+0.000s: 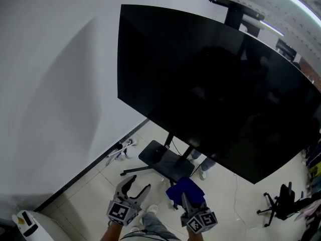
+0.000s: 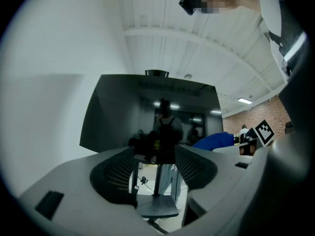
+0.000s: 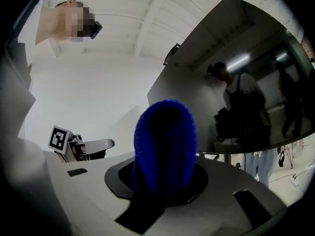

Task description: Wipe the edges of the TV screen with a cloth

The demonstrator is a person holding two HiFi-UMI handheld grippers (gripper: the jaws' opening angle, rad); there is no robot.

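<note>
Room: a white wall (image 1: 50, 84) stands behind the TV (image 1: 215, 89), and a pale tiled floor (image 1: 95, 200) lies below it. In the left gripper view there is a brick wall (image 2: 258, 116) to the right of the TV and a white panelled ceiling (image 2: 187, 43) above it.
TV: big, black and switched off, on a dark stand with a flat base (image 1: 165, 162) on the floor. Its glass reflects a standing person and ceiling lamps.
Near the TV: loose cables (image 1: 120, 152) lie on the floor by the wall, left of the base. A dark office chair (image 1: 281, 205) stands below the right lower corner of the TV.
Cloth: the blue cloth (image 1: 186, 189) is in front of the TV base, low, apart from the screen.
My right gripper (image 1: 184, 199): the jaws are pressed together on the cloth, which stands up between them as a rounded fold (image 3: 165, 144).
My left gripper (image 1: 138, 186): the jaws stand apart with nothing between them; it is left of the cloth and points at the TV stand.
Writing: the marker cubes (image 1: 119, 212) carry black-and-white square patterns. I cannot make out a brand on the TV.
</note>
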